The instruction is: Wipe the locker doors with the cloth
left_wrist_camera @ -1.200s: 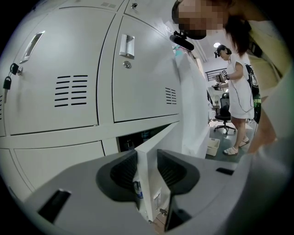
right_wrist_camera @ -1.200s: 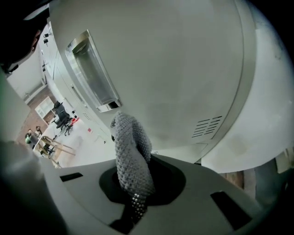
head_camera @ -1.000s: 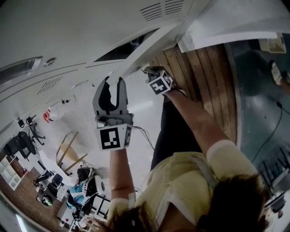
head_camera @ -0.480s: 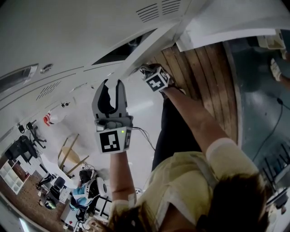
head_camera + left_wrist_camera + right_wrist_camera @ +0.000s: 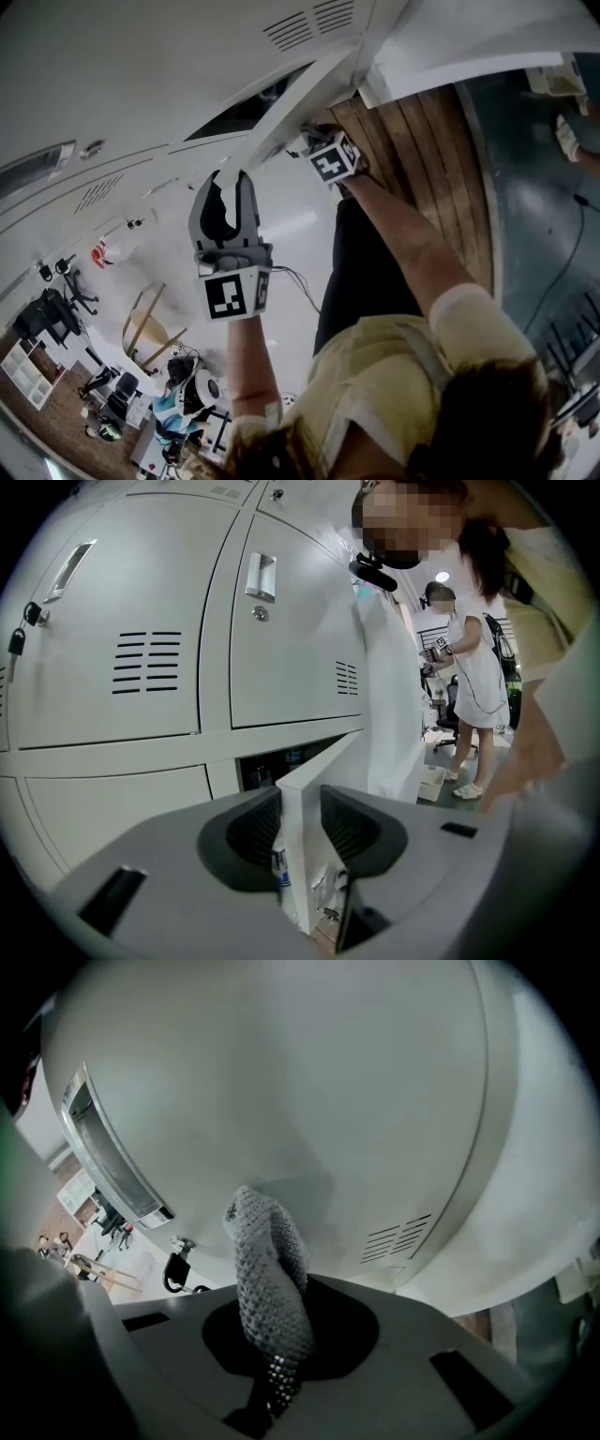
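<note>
The open locker door [image 5: 298,111] is white; its edge [image 5: 298,803] stands between the jaws of my left gripper [image 5: 302,810], which is shut on it. In the head view the left gripper [image 5: 228,183] reaches up to that edge. My right gripper [image 5: 311,141] is further along the door, its marker cube [image 5: 334,159] facing the camera. In the right gripper view the right gripper [image 5: 274,1340] is shut on a grey knitted cloth [image 5: 267,1269], whose tip lies against the door's face [image 5: 309,1101], between a metal handle [image 5: 112,1162] and the vent slots [image 5: 398,1237].
Closed white lockers [image 5: 122,621] fill the wall, one with a key [image 5: 17,639] hanging. The open compartment [image 5: 281,761] is dark inside. A person in white [image 5: 473,686] stands beyond the door by a small bin [image 5: 433,782]. Below is wooden floor [image 5: 431,169].
My right gripper with the cloth has slid a little way along the door's face, up in the head view. The left gripper has kept its hold on the door edge.
</note>
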